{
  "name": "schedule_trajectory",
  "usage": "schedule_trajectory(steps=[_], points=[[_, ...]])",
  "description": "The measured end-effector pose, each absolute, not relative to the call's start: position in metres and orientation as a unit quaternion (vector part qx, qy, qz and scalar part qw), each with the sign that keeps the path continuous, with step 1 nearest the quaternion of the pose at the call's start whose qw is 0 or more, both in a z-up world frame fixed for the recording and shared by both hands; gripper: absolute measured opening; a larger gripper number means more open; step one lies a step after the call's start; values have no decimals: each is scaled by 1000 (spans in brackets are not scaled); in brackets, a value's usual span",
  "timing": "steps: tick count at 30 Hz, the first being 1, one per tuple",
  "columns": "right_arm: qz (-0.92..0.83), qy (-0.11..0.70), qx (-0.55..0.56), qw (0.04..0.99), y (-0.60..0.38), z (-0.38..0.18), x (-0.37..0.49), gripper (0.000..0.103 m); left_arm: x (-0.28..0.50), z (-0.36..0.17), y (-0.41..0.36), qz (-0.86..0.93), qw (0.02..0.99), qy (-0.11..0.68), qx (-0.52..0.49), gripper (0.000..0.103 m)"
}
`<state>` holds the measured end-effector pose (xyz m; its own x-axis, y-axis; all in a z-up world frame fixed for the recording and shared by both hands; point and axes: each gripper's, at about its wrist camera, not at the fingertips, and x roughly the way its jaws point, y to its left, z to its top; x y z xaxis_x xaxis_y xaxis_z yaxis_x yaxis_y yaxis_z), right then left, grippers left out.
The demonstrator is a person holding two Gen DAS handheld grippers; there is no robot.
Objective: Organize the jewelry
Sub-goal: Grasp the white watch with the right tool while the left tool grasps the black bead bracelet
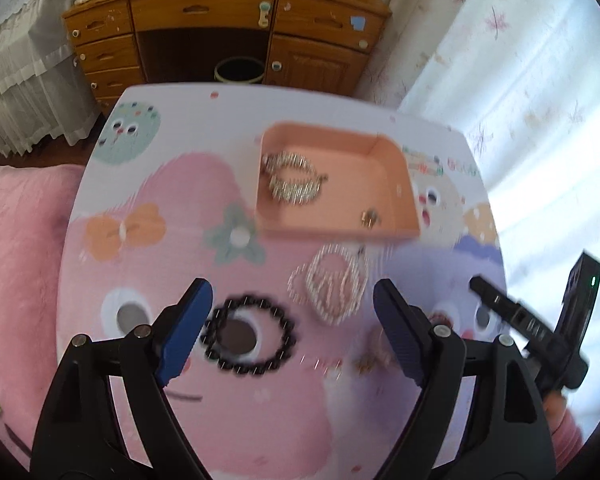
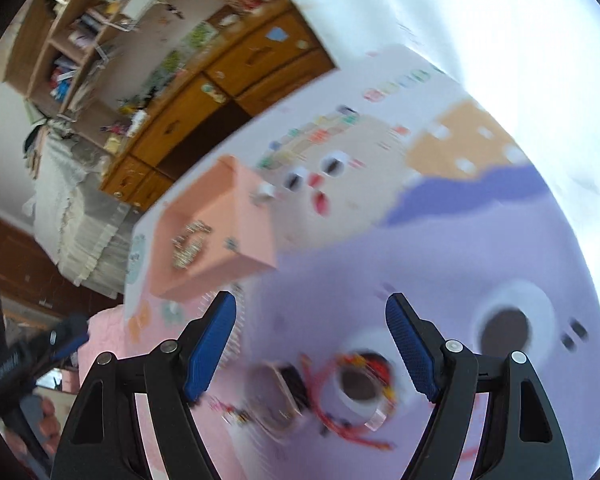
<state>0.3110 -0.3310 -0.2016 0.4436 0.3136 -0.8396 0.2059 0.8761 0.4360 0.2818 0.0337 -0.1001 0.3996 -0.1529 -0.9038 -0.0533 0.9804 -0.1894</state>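
A pink tray (image 1: 388, 196) sits on the cartoon-print table (image 1: 148, 184) and holds a silver chain bracelet (image 1: 292, 178) and a small metal piece (image 1: 370, 217). In front of it lie a pearl-like bracelet (image 1: 332, 280), a black bead bracelet (image 1: 248, 334) and a small gold item (image 1: 370, 362). My left gripper (image 1: 294, 332) is open above the black bracelet. My right gripper (image 2: 312, 344) is open over a red string bracelet (image 2: 352, 392) and a blurred dark-edged item (image 2: 284, 396). The tray (image 2: 220, 236) shows in the right wrist view too.
A wooden desk (image 1: 220, 28) with drawers stands beyond the table, with a dark bin (image 1: 240, 70) under it. A pink bedcover (image 1: 16, 264) lies left of the table. White curtains (image 1: 520, 92) hang at the right. The right gripper's body (image 1: 540, 320) shows at the left view's right edge.
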Motion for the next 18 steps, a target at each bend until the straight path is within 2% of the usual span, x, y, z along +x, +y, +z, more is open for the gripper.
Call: schedule_trajectory(steps=[8, 18], points=[[-26, 557, 272, 784, -360, -219, 249, 79, 208, -129, 40, -26, 789, 611, -54, 81], [-90, 569, 371, 728, -364, -231, 188, 79, 210, -152, 34, -34, 781, 623, 18, 81]])
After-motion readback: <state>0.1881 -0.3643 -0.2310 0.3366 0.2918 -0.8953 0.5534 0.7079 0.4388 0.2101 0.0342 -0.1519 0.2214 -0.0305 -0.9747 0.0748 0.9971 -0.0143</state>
